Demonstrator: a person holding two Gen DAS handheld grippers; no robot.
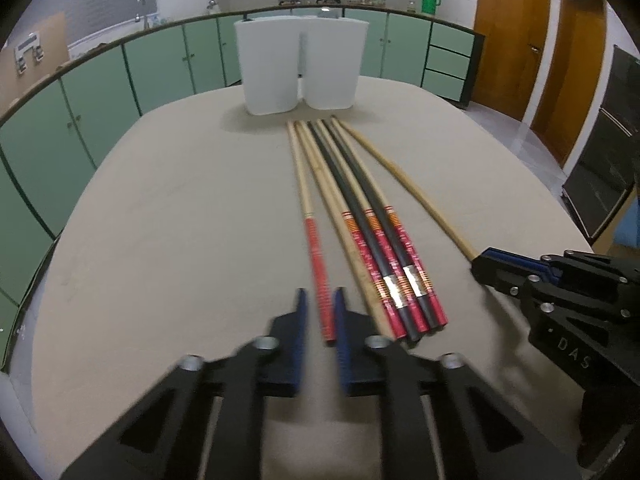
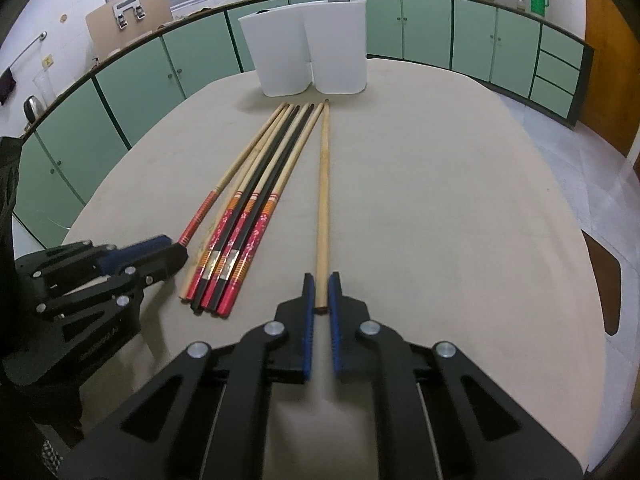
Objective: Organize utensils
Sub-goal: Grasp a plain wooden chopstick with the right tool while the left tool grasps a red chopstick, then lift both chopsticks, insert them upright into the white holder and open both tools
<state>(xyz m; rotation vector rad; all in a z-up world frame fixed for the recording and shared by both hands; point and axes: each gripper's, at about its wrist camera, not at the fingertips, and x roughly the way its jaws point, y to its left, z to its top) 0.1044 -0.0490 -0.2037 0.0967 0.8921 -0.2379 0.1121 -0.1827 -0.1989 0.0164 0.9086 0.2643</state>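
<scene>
Left tool: my left tool (image 1: 320,312) sits around the butt end of the chopstick with the red ribbed handle (image 1: 318,264), pads either side with a bit of gap showing, so it's straddling, not clamped.
Right tool: my right tool (image 2: 321,294) is the same deal on the plain wooden chopstick (image 2: 323,184), pads just beside it; can't swear they're touching.
Rest of the sticks: the bundle (image 1: 372,248) lies side by side between those two, tips pointing at the white holder (image 1: 300,68) at the far end.
What could go wrong: I reckon grabbing at the very end means a long stick will droop or swivel when lifted. The red one lies right against its neighbour, so my inner pad might nudge the bundle and roll it.
Holder risk: looks light; a stick poked at its wall could tip it.
Surface: beige, matte, rounded edges (image 2: 460,200).
Room: kitchen, green cupboards (image 2: 132,80), sink tap, pots and a green flask on the counter, wooden doors.
</scene>
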